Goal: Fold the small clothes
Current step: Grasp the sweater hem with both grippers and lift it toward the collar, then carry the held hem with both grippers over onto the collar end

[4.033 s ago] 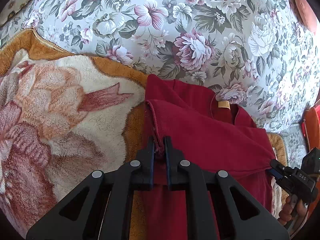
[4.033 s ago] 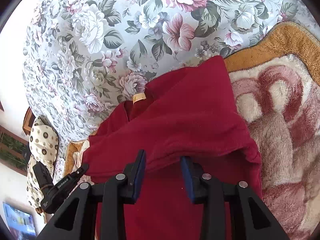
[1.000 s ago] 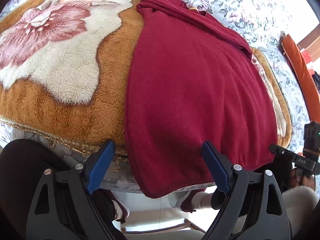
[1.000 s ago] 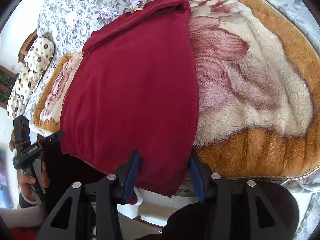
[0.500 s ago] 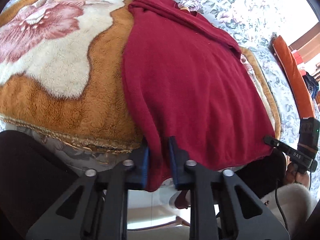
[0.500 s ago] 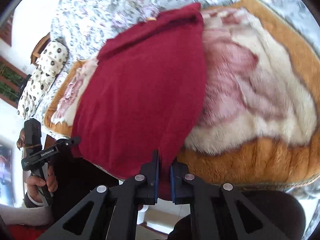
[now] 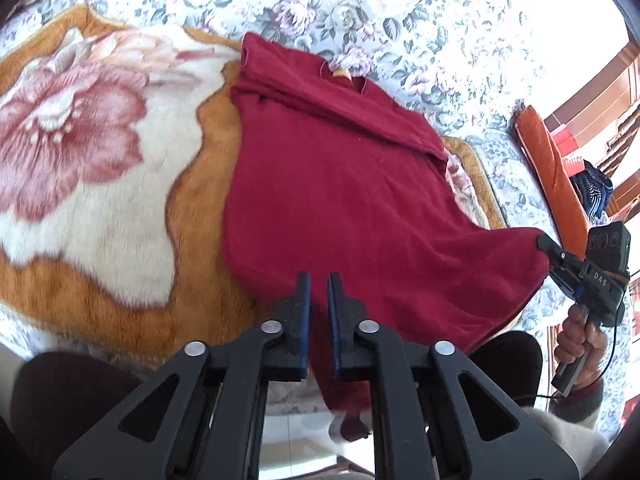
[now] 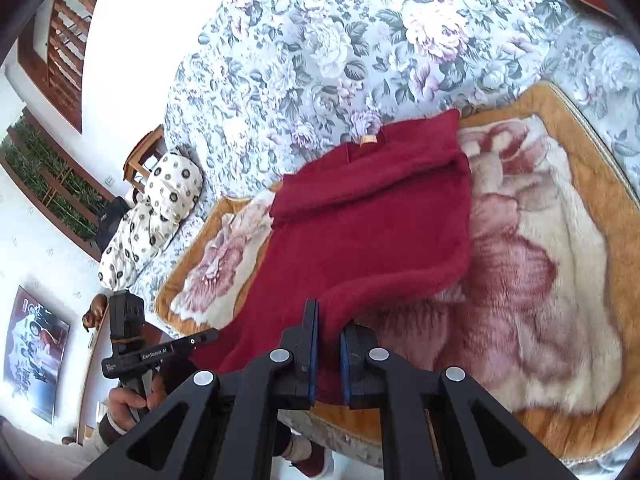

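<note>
A dark red shirt [image 7: 344, 200] lies on a plush orange and cream flowered blanket [image 7: 88, 152], collar end far, sleeves folded in across the top. My left gripper [image 7: 318, 280] is shut on the shirt's near left hem corner and holds it lifted. My right gripper [image 8: 329, 320] is shut on the near right hem corner of the shirt [image 8: 372, 232], also lifted. Each gripper shows in the other's view, the right one [image 7: 560, 258] at the shirt's right corner, the left one [image 8: 208, 336] at its left corner.
The blanket [image 8: 560, 240] lies on a bed with a floral sheet [image 7: 400, 12]. An orange cushion [image 7: 556, 184] stands at the right. A spotted pillow [image 8: 160, 208] and a wooden chair [image 8: 140, 156] are at the bed's left side. The bed's near edge is just below the grippers.
Both grippers, shut on the hem corners, have lifted the hem off the bed's near edge and carried it forward toward the collar. The lower shirt now hangs raised between them.
</note>
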A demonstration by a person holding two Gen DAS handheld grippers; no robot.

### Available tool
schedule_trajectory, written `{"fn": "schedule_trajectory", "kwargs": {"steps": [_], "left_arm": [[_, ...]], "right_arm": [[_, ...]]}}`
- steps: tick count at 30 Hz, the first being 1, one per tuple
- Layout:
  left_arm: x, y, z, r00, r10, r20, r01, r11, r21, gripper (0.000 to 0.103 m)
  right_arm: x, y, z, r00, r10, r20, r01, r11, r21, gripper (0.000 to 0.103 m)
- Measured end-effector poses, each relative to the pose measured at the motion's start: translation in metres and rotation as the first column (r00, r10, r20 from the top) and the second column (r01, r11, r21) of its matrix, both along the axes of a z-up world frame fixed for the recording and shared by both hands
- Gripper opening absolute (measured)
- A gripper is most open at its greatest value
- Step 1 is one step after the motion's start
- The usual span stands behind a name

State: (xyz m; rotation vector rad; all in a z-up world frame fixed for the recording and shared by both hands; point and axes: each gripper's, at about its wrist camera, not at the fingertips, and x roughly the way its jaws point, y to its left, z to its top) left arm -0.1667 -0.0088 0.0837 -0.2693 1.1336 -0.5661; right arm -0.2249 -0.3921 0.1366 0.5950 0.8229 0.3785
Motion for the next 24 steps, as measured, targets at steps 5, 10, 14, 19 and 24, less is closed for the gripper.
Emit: {"fn": "schedule_trajectory", "kwargs": {"steps": [5, 10, 14, 19, 24], "left_arm": [[0.041, -0.012, 0.015, 0.999, -0.011, 0.034, 0.011, 1.000, 0.000, 0.005], [0.050, -0.007, 0.014, 0.995, -0.065, -0.079, 0.060, 0.996, -0.070, 0.006], [0.039, 0.004, -0.001, 0.978, -0.060, -0.197, 0.042, 0.995, -0.096, 0.030], [0.018, 0.024, -0.031, 0.930, 0.009, -0.368, -0.087, 0.977, -0.196, 0.063], [0.000, 0.010, -0.042, 0.917, -0.023, -0.397, -0.074, 0.971, -0.227, 0.063]], "right_arm": [[0.042, -0.011, 0.016, 0.998, -0.028, 0.052, 0.027, 1.000, 0.015, 0.008], [0.067, -0.014, 0.012, 0.999, -0.013, 0.034, 0.013, 1.000, -0.002, 0.008], [0.074, -0.022, -0.004, 1.000, -0.017, 0.008, 0.017, 1.000, 0.009, 0.008], [0.077, -0.028, -0.011, 1.000, -0.028, 0.005, 0.028, 0.999, 0.030, 0.008], [0.075, -0.029, -0.012, 0.999, -0.033, 0.003, 0.033, 0.999, 0.029, 0.008]]}}
